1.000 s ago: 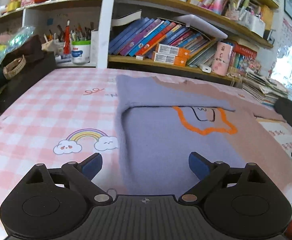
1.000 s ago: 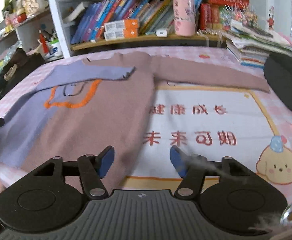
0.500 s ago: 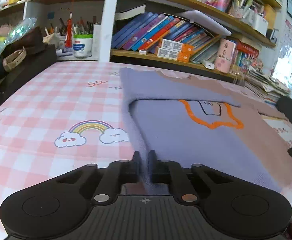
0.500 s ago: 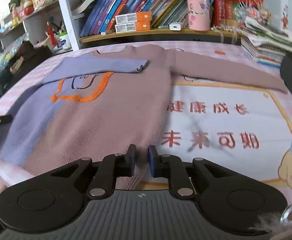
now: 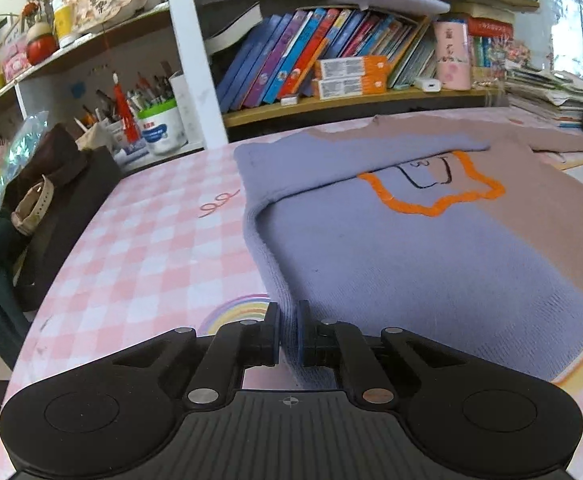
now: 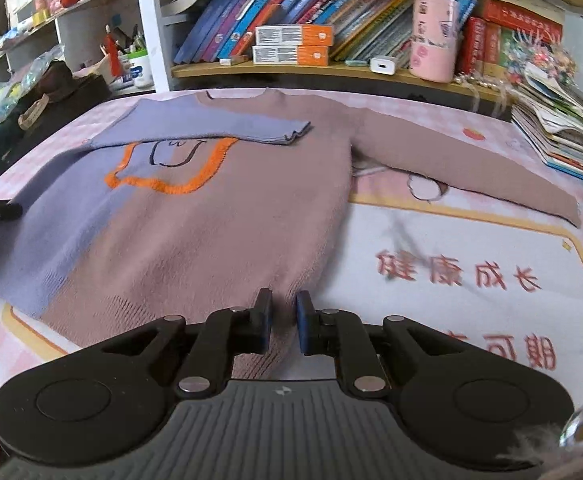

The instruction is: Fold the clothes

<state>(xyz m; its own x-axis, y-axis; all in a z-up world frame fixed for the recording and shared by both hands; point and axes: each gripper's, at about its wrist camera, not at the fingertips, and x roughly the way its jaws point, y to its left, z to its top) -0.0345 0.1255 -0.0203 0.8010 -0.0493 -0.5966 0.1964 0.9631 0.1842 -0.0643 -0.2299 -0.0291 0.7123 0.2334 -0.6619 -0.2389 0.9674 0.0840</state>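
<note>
Pinching the sweater [image 6: 195, 240] hem, left tool [image 5: 289, 336] and right tool [image 6: 283, 322] seemingly hold thin knit; uneven lifting could slip it free.

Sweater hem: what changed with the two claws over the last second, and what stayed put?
Both claws went from open to shut. The left claw now pinches the purple hem corner of the sweater, and the right claw pinches the brown hem corner. The purple sleeve stays folded across the chest, the brown sleeve stays stretched out, and the sweater still lies flat.
</note>
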